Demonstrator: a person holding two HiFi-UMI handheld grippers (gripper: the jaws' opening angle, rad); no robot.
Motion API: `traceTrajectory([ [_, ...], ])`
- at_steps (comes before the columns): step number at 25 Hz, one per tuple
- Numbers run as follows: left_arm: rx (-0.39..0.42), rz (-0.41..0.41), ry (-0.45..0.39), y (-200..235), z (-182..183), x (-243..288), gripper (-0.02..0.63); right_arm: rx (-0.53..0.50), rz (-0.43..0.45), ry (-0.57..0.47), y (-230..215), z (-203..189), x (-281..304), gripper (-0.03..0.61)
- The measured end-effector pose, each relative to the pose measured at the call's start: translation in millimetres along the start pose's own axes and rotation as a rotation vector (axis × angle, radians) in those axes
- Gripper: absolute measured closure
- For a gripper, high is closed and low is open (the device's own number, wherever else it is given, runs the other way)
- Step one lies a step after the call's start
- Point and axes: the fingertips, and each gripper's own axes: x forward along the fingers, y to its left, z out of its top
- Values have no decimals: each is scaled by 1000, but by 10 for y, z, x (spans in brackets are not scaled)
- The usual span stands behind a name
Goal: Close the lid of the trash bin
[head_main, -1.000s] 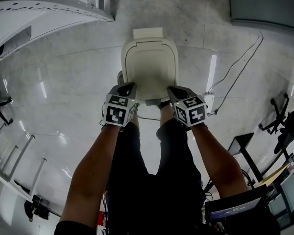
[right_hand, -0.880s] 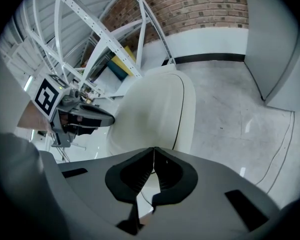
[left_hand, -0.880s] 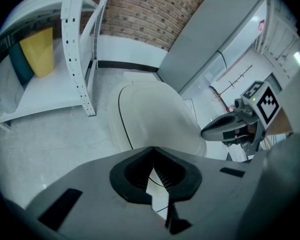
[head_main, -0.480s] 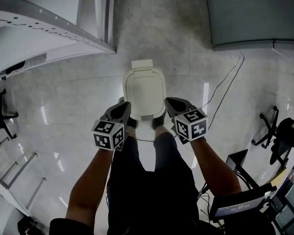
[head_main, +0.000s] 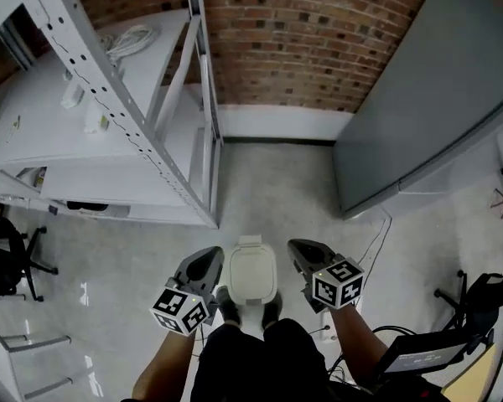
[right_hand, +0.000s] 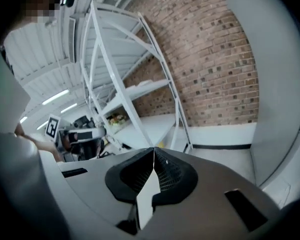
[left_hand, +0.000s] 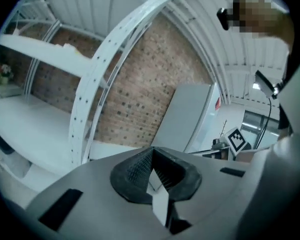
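Though head-view only (shut), trash bin (head_main: 251,275).

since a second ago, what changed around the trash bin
The left tool and right tool lifted away from the trash bin, which now sits far below between them; brick wall and shelving came into view. Lid stayed closed; both tools are shut and empty.
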Motion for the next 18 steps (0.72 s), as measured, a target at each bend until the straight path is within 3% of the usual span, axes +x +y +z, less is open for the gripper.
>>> traceTrajectory([
  [4, 68, -6, -83, -386, 607, -386, 615, -32, 29, -145, 333, 764, -434, 571],
  [10, 124, 30, -181, -657, 1184, -726, 615, -140, 60, -261, 551, 1429, -911, 571],
  [18, 115, 32, -222, -1052, 1329, -728, 615, -161, 115, -322, 637, 1582, -1217, 571],
])
